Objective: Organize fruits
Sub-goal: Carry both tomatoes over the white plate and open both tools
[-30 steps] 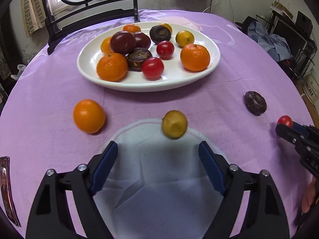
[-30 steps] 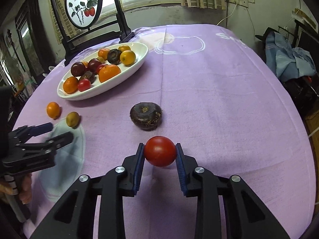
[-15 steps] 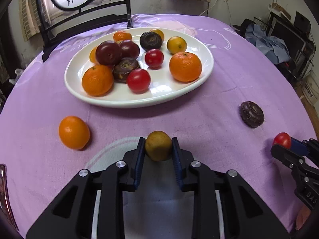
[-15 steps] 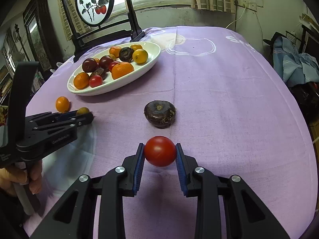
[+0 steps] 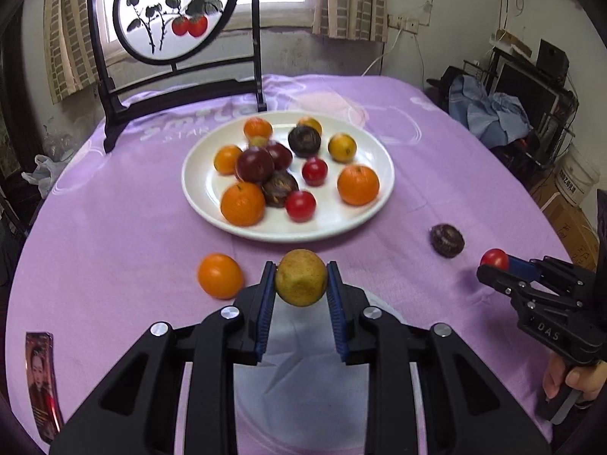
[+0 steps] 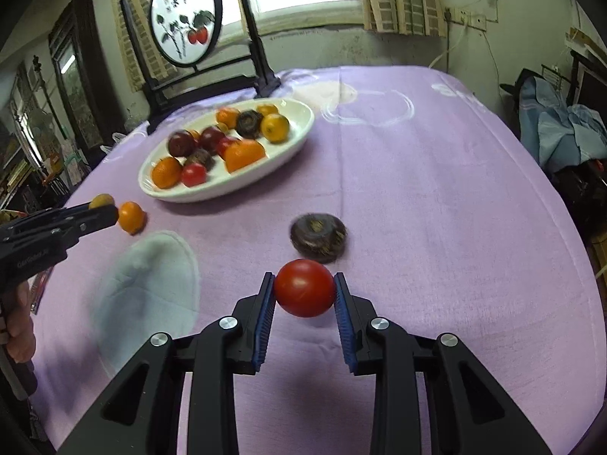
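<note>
Near the white plate (image 5: 379,204), the left gripper (image 5: 301,284) is clamping a yellow fruit (image 5: 301,282) aloft; the right gripper (image 6: 304,289) is clamping a tomato (image 6: 304,288). Judging here: lower each onto bare plate, avoiding piled fruit.

"DAS" on right gripper (image 5: 497,267) body; "STAR" printed on purple tablecloth (image 5: 114,227).

Both grippers are matte black plastic: the left gripper (image 5: 301,295) and right gripper (image 6: 304,295) carry ribbed blue pads (image 5: 265,311) on each finger, with silver screws (image 5: 229,313) at the joints. White lettering marks the right gripper's side. Bare-skinned fingers (image 5: 569,383) wrap its handle.
</note>
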`<state>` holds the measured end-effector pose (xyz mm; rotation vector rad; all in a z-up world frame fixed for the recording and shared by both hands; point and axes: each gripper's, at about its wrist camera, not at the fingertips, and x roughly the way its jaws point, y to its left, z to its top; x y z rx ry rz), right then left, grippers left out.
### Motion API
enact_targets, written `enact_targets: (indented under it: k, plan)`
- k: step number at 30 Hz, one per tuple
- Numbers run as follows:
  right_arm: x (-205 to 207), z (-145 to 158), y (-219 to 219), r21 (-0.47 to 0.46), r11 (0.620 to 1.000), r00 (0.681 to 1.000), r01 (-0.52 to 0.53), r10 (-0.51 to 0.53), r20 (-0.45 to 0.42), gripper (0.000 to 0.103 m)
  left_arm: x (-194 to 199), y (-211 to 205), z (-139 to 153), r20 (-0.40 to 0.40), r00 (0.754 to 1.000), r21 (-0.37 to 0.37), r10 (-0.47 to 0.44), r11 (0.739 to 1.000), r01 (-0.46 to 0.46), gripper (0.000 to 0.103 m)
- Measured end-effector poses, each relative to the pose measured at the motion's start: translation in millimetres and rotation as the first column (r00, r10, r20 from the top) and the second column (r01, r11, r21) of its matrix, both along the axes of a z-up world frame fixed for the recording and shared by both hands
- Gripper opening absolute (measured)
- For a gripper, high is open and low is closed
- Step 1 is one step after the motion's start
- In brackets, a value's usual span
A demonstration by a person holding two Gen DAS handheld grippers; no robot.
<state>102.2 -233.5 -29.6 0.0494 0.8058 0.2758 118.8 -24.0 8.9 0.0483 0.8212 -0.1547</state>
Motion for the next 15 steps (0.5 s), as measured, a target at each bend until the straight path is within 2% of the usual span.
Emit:
enact_targets:
  k: [4, 8, 11, 15]
  plan:
    - [11, 33, 21, -0.019, 0.998, 0.996, -0.054, 0.055, 0.064, 0.031, 15, 15, 18, 0.027, 0.999, 0.009, 0.018, 1.0, -0.018, 0.026]
    - [42, 59, 45, -0.014, 0.996, 0.99, -0.094, 0.095, 0.108, 0.031, 44, 29, 25, 0.031, 0.998, 0.004, 0.054, 0.999, -0.054, 0.026]
    - [69, 60, 65, -0.02, 0.994, 0.989, -0.111, 0.112, 0.1, 0.031, 75, 39, 21, 0.013, 0.997, -0.004, 0.073, 0.997, -0.073, 0.026]
    - [113, 40, 92, -0.017, 0.993, 0.992, -0.119, 0.119, 0.037, 0.032, 117, 55, 4, -0.038, 0.99, -0.011, 0.135, 0.991, -0.135, 0.026]
